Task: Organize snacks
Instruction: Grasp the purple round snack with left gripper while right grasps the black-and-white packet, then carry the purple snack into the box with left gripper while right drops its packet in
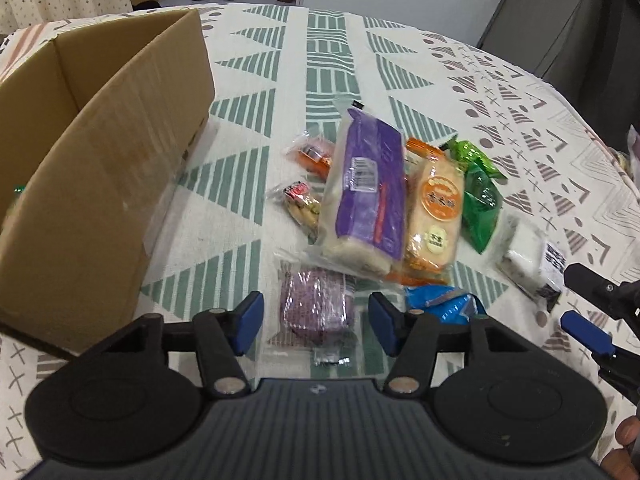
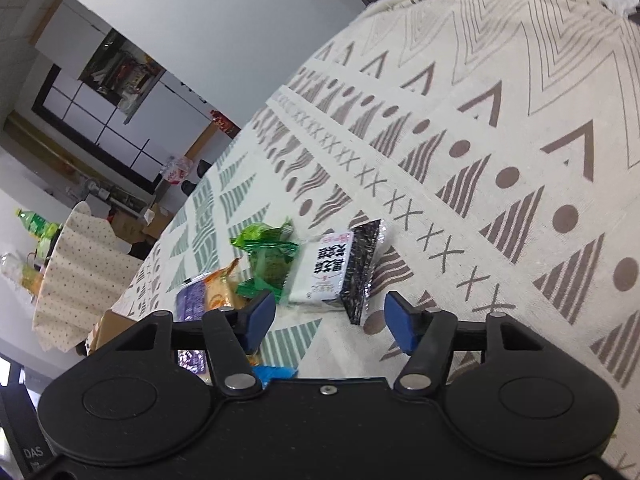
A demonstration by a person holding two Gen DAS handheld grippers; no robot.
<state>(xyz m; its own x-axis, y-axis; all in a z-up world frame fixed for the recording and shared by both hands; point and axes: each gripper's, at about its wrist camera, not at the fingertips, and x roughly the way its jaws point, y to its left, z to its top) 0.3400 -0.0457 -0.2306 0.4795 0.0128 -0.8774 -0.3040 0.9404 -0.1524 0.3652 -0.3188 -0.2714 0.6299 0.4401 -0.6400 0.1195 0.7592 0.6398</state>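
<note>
Both handheld grippers hang over a cloth-covered table with their blue-padded jaws spread wide and nothing between them. The left gripper [image 1: 316, 322] hovers low over a small purple cake in a clear wrapper [image 1: 318, 306], which lies flat on the patterned tablecloth [image 1: 400, 60] in line with the gap between the pads. The right gripper [image 2: 330, 318], tilted steeply, points at a white packet with black lettering and a dark speckled edge [image 2: 336, 270]; that packet lies on the cloth just ahead of the gap, not yet inside it. Beyond the left tool the rest of the snacks sit in a loose heap: a long purple-labelled loaf [image 1: 366, 196] leaning on an orange packet of cakes [image 1: 434, 216], two green wrappers [image 1: 480, 196] just beside those, a blue wrapper [image 1: 444, 302] near the right pad, and two small twists of sweets [image 1: 304, 204] toward the box. The open cardboard box [image 1: 100, 152] stands to the left of the pile, well apart from the packets; its inside is mostly hidden. The job appears to be at the picking stage, with most snacks still out on the table. The next move likely calls for each tool to drop until its pads straddle its packet, close gently on the crinkly wrap, then carry it to the box.
</note>
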